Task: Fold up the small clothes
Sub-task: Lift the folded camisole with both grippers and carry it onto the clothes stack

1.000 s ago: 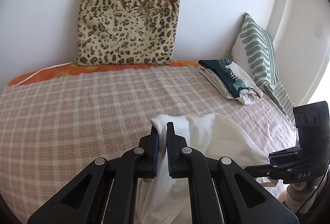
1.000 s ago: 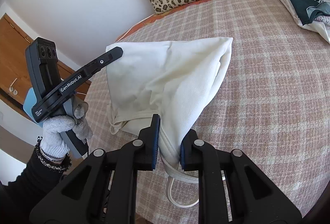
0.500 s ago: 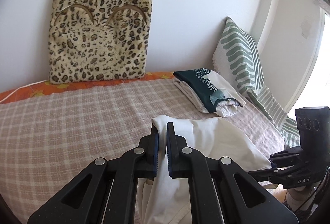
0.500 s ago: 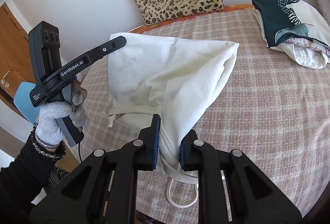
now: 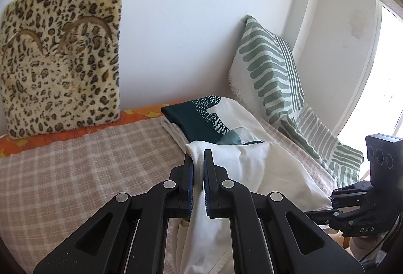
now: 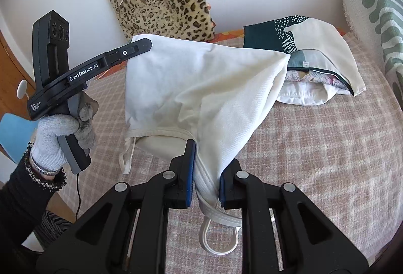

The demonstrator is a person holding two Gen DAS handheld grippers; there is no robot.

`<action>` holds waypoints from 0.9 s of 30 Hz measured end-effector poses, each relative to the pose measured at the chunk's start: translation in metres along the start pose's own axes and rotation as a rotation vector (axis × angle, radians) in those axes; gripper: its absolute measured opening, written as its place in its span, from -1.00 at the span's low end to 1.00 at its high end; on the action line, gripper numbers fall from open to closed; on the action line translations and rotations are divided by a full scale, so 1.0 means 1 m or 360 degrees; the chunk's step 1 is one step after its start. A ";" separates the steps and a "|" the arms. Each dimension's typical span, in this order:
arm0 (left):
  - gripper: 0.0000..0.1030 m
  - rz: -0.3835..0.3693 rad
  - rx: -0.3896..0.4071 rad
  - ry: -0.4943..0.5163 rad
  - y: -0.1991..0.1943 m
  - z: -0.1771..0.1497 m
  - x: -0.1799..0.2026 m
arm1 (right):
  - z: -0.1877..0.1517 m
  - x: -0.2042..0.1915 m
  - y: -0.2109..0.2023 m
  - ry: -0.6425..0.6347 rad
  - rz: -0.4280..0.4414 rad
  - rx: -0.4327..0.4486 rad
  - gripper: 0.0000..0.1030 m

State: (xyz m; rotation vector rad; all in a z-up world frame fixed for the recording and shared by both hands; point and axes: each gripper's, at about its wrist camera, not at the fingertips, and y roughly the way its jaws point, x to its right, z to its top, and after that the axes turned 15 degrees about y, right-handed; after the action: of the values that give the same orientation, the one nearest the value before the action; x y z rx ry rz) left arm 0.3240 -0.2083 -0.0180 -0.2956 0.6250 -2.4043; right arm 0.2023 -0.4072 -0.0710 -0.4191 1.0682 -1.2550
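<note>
Both hand-held grippers have carried the white garment [image 6: 201,87] rightward toward the folded clothes pile [image 6: 314,67] — left hand-held gripper [image 5: 198,168] clamped on one corner, right hand-held gripper [image 6: 206,173] pinching its waistband, cloth stretched above the plaid bed [image 6: 314,160].

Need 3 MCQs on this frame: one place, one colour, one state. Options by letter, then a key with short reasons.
1. Where does the folded clothes pile lie?
A. on the bed beside the green-striped pillow
B. on the floor
C. on the leopard-print cushion

2. What colour is the held garment?
A. red
B. cream-white
C. navy

3. How is the right gripper?
A. open, empty
B. shut on nothing
C. shut on the garment's waistband

Key: 1 A, the pile sits on the checked cover by the pillow. 2 B, the cloth is cream-white. 3 C, both pads press the band.
</note>
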 end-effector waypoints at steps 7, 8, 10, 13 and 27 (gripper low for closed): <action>-0.90 -0.0054 0.0035 -0.0002 0.050 0.038 0.012 | 0.038 0.037 -0.008 -0.0071 -0.0172 0.0089 -0.69; -0.90 -0.0058 0.0040 -0.0012 0.057 0.042 0.012 | 0.043 0.043 -0.007 -0.0089 -0.0207 0.0098 -0.69; -0.90 -0.0062 0.0048 -0.0030 0.070 0.050 0.013 | 0.054 0.056 -0.006 -0.0114 -0.0265 0.0112 -0.69; -0.90 -0.0071 0.0068 -0.0078 0.089 0.060 0.012 | 0.073 0.073 0.000 -0.0140 -0.0337 0.0133 -0.69; -0.90 0.0078 0.0059 -0.0161 0.169 0.088 -0.013 | 0.158 0.113 0.056 -0.0332 -0.0496 0.0130 -0.69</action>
State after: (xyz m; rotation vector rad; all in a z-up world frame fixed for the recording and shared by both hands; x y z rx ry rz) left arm 0.4534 -0.3484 -0.0280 -0.3792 0.5352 -2.3356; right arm 0.3571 -0.5363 -0.0845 -0.6574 0.7910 -1.4876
